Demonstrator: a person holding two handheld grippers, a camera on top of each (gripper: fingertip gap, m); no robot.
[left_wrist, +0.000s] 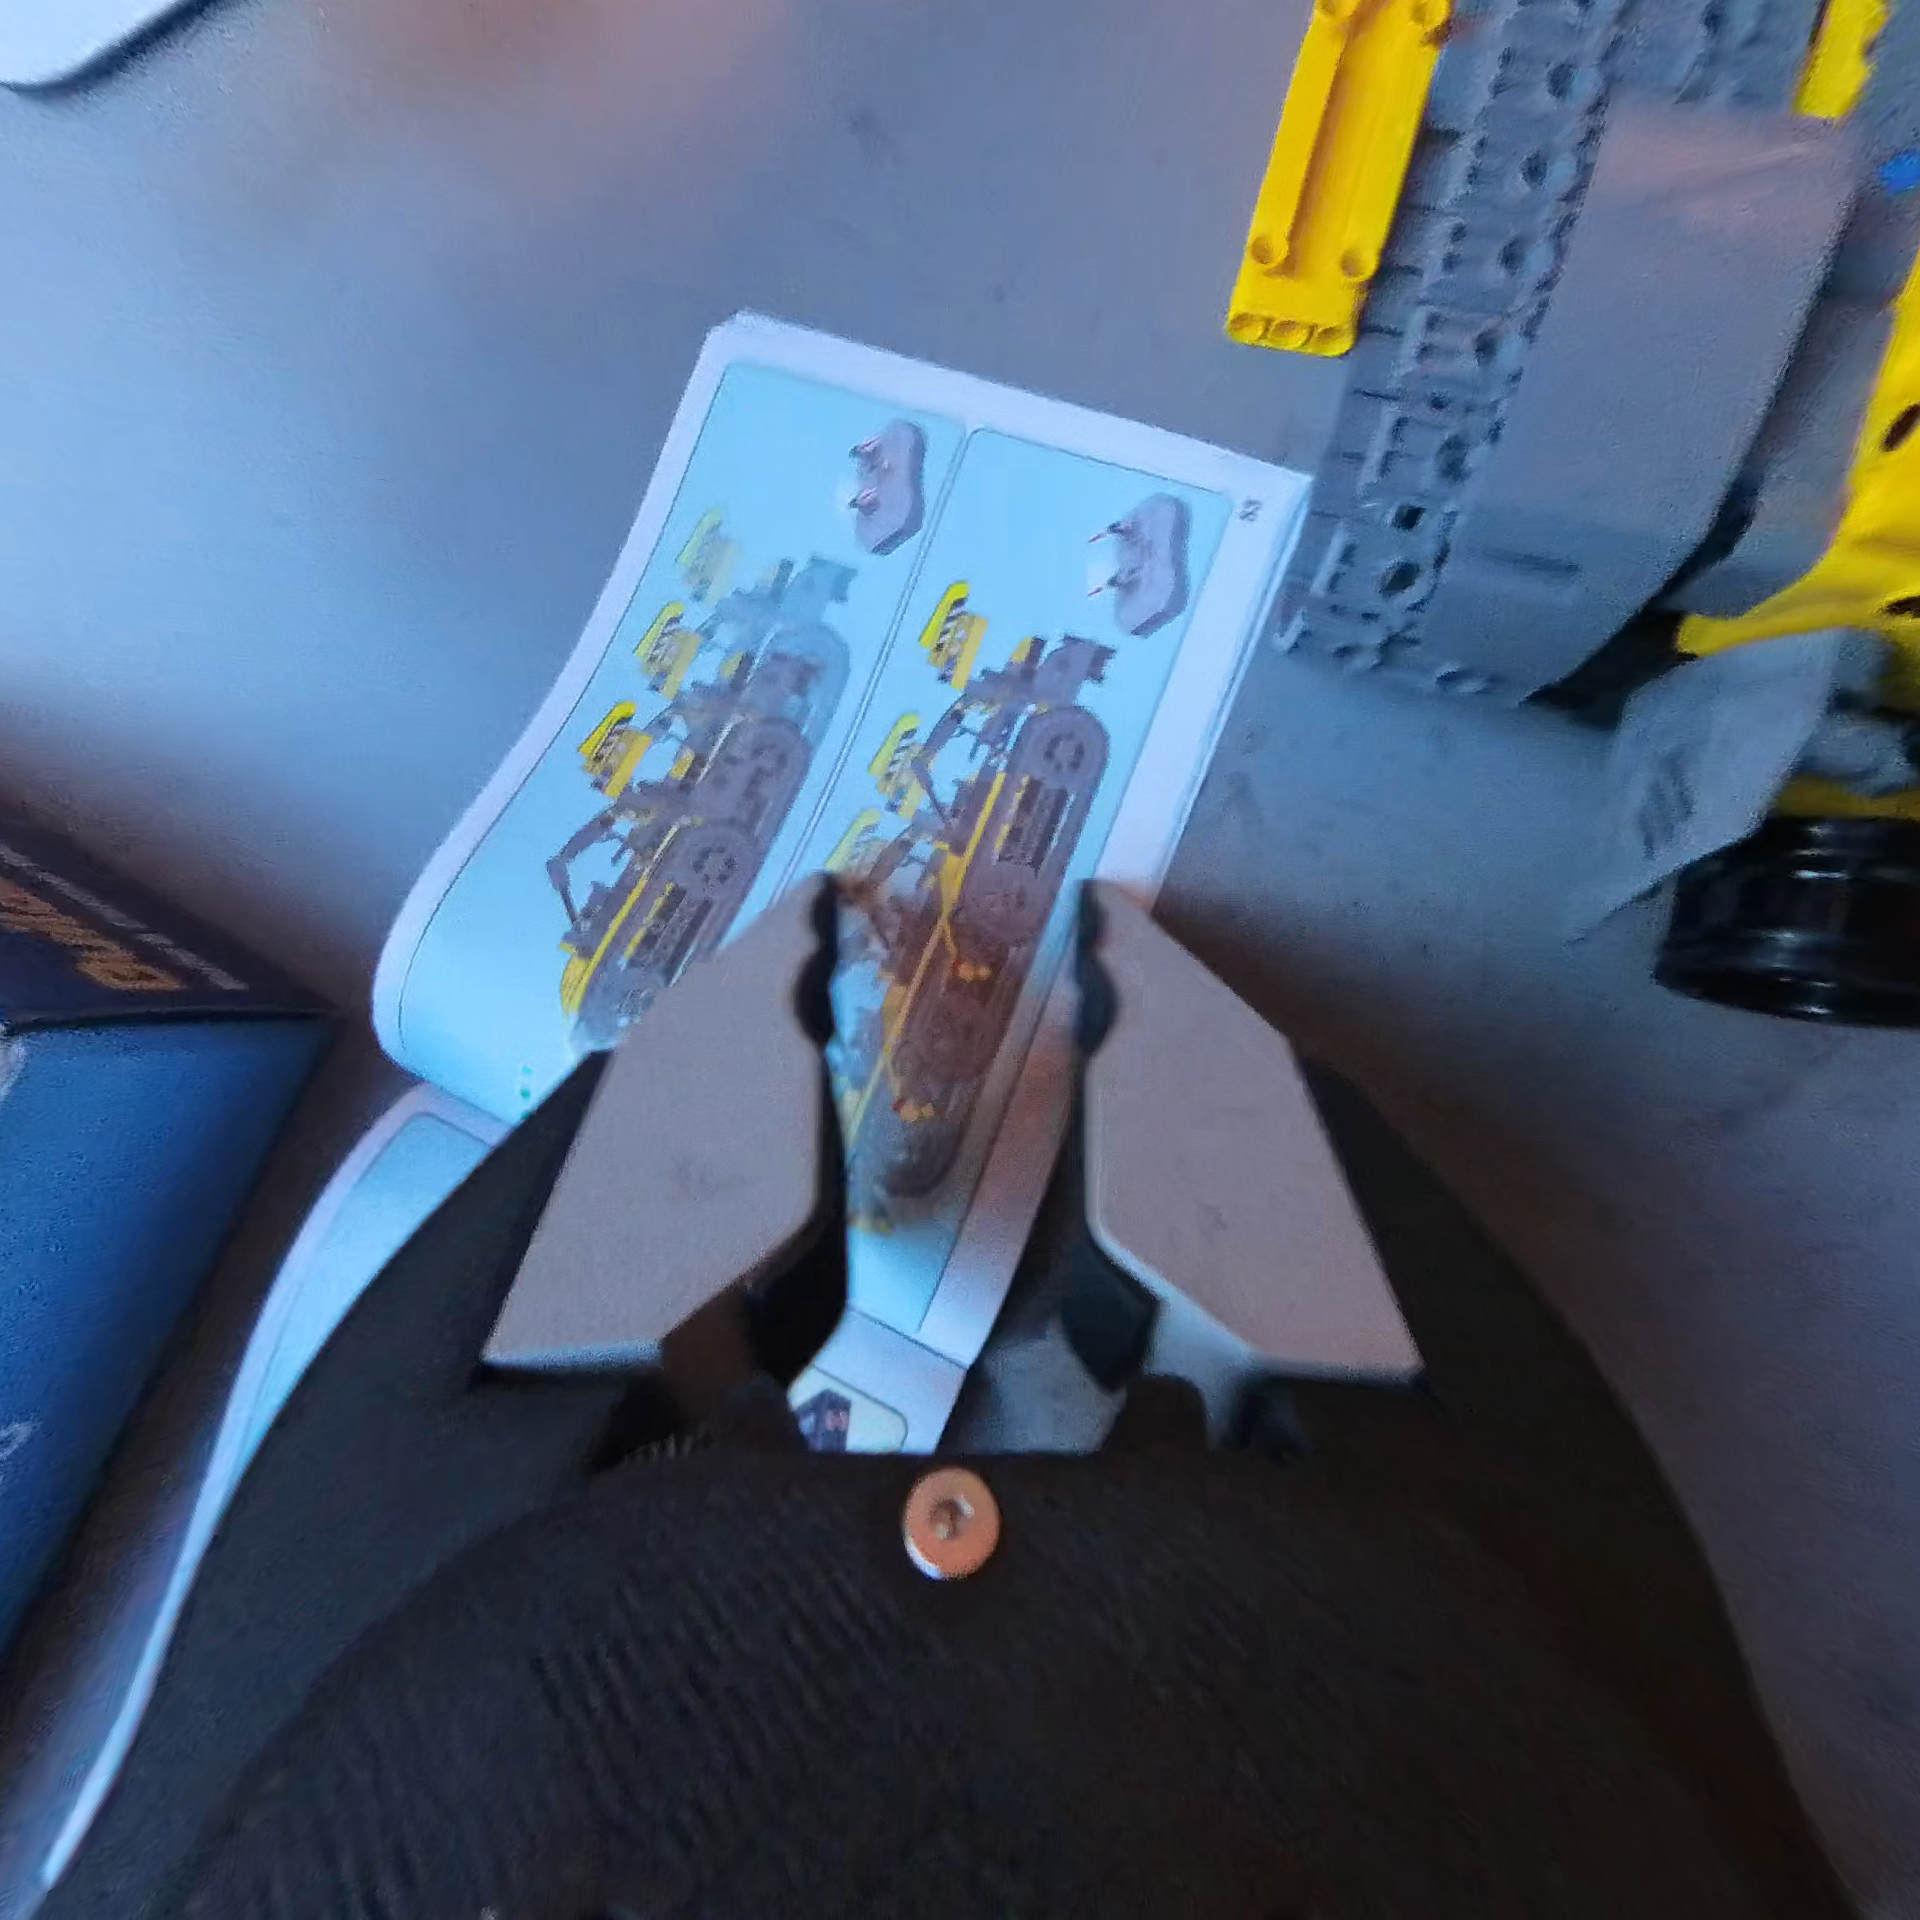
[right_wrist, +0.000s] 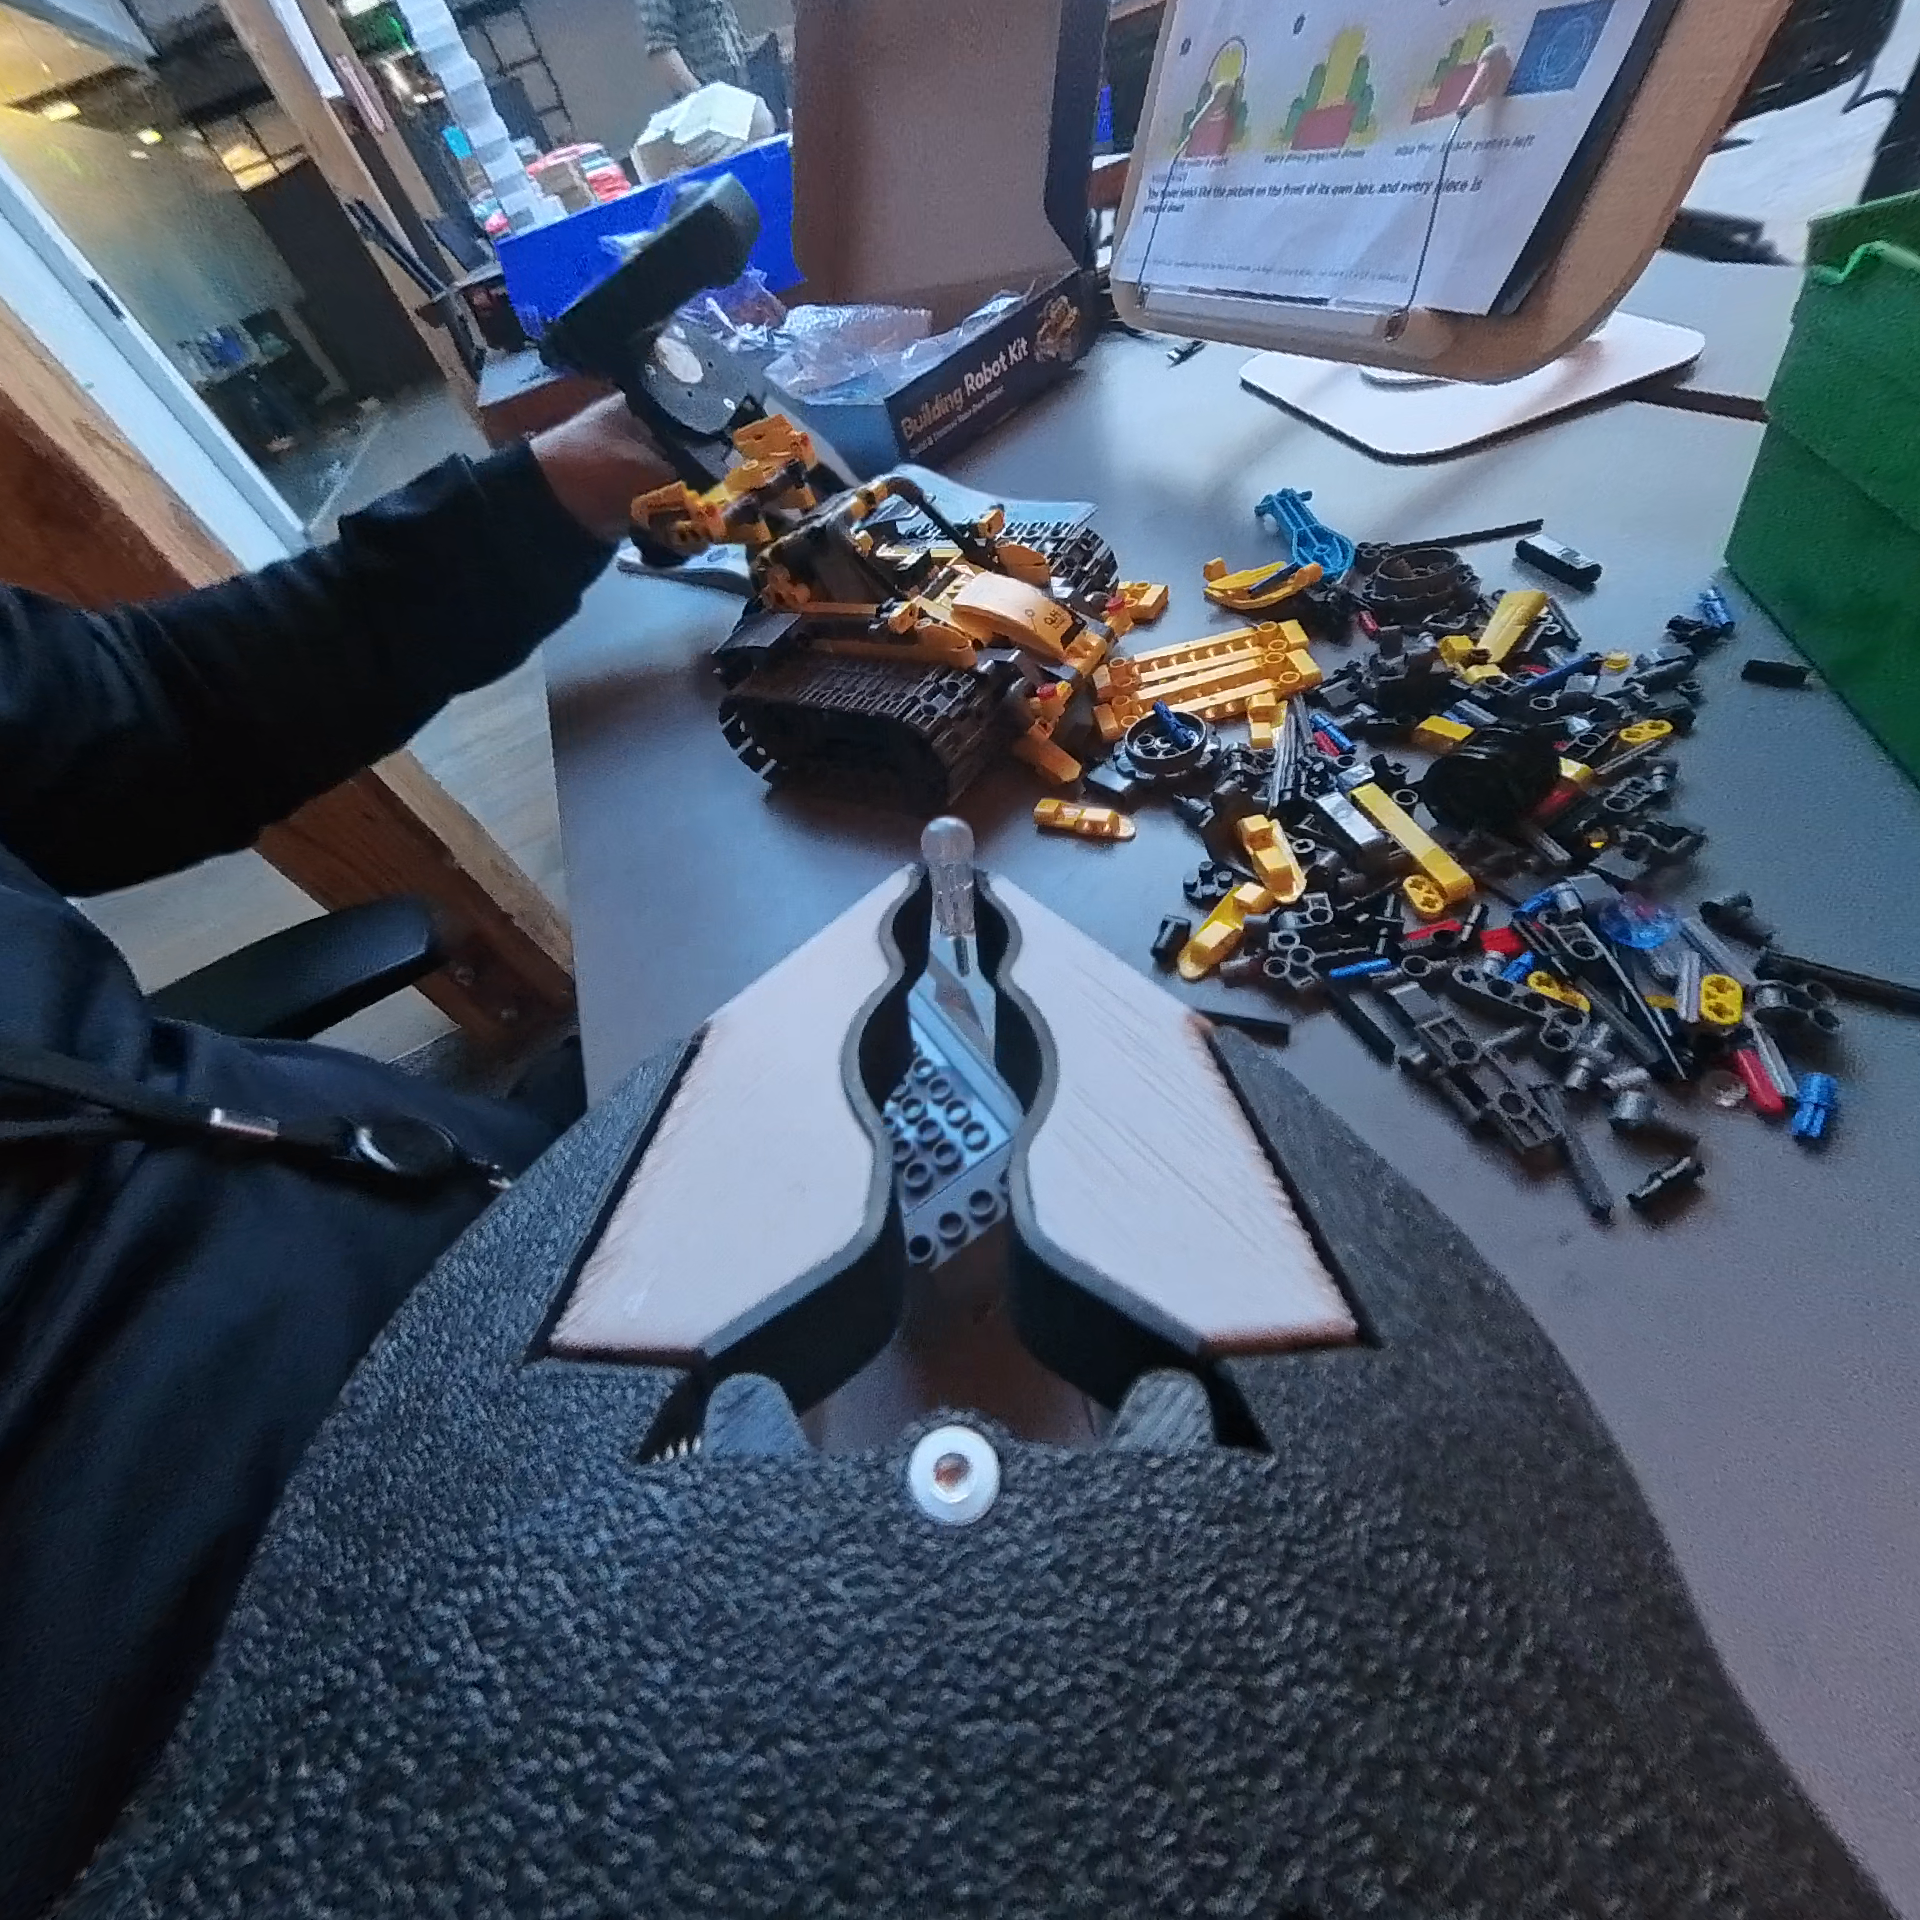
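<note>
The left gripper (left_wrist: 956, 914) gapes wide over the instruction booklet (left_wrist: 831, 675) beneath its fingers; the right gripper (right_wrist: 951, 883) pinches a clear peg (right_wrist: 948, 862) at its fingertips.

Print on dark box (right_wrist: 992, 390), stand sheet (right_wrist: 1351, 145), booklet (left_wrist: 914, 665).

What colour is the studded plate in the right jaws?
Grey, topped by a clear round-tipped piece; the studded plate shows best in the right wrist view.
</note>
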